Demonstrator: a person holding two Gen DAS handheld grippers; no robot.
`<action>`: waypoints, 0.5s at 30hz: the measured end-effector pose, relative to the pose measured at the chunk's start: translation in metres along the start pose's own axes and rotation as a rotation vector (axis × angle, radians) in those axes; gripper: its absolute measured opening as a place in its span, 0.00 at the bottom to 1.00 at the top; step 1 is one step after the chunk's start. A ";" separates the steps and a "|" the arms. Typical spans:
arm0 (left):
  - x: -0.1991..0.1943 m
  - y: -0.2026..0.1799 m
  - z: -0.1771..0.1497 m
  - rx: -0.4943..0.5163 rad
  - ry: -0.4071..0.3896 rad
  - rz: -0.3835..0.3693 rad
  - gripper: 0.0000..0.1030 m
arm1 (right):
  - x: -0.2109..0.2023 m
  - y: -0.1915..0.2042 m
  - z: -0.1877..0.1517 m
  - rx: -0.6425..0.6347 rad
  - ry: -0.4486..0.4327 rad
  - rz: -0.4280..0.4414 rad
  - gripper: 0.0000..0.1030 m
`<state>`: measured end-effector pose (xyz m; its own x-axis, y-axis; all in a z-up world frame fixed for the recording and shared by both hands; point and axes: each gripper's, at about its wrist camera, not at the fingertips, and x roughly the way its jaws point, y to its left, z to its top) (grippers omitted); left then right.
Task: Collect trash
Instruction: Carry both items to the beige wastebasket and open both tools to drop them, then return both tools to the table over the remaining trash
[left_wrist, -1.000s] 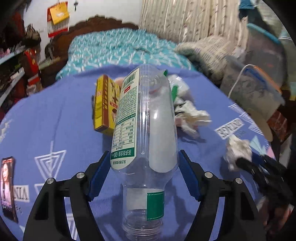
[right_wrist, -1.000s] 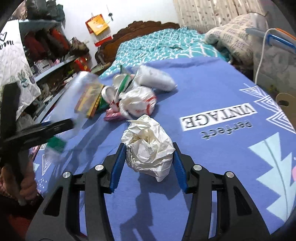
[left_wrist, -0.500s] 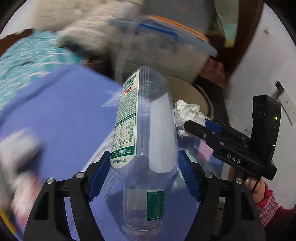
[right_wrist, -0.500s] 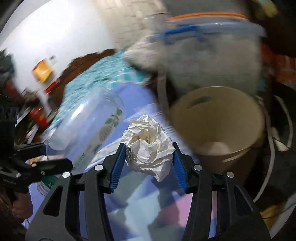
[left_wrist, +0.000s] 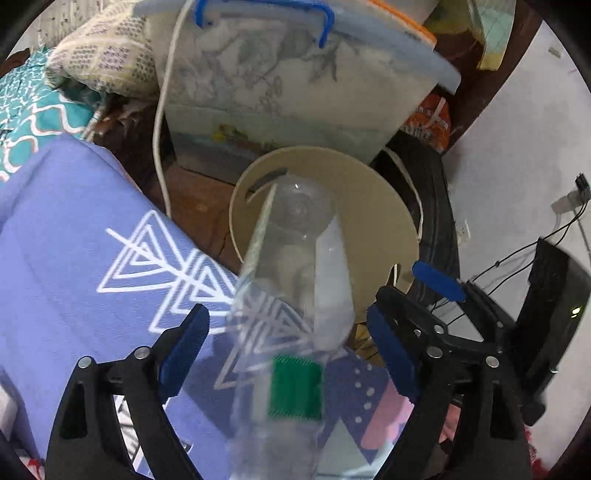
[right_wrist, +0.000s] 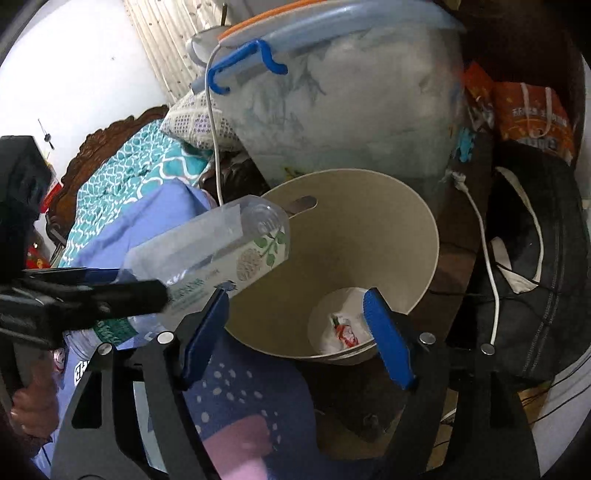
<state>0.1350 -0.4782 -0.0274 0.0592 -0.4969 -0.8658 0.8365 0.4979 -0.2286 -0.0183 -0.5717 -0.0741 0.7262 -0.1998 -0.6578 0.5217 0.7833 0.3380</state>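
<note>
A beige round bin (left_wrist: 376, 225) stands on the floor by the table's edge; it also shows in the right wrist view (right_wrist: 354, 229). My left gripper (left_wrist: 291, 343) is open. The clear plastic bottle (left_wrist: 295, 332) lies loose between its fingers, blurred, its base pointing at the bin; the bottle (right_wrist: 218, 247) hangs over the bin's rim. My right gripper (right_wrist: 299, 332) is open and empty above the bin. White crumpled trash (right_wrist: 343, 325) lies at the bin's bottom.
A large plastic storage box (right_wrist: 343, 99) with blue clips stands behind the bin. A white cable (right_wrist: 487, 266) and a dark bag (right_wrist: 532, 258) lie to its right. The purple tablecloth (left_wrist: 74, 240) edge is at left.
Both grippers swung from the table to over the bin. My right gripper opened and the paper ball dropped. My left gripper opened and the bottle is slipping out.
</note>
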 end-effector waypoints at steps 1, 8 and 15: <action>-0.008 0.003 -0.002 0.000 -0.020 0.002 0.85 | -0.003 0.001 -0.002 0.001 -0.014 -0.003 0.74; -0.068 0.021 -0.032 -0.020 -0.139 0.017 0.87 | -0.031 0.030 -0.017 0.004 -0.083 0.017 0.74; -0.137 0.069 -0.104 -0.123 -0.248 0.023 0.87 | -0.057 0.054 -0.034 -0.003 -0.126 0.017 0.74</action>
<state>0.1279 -0.3019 0.0292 0.2217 -0.6354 -0.7396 0.7617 0.5864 -0.2755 -0.0465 -0.4978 -0.0409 0.7856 -0.2591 -0.5619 0.5079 0.7887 0.3464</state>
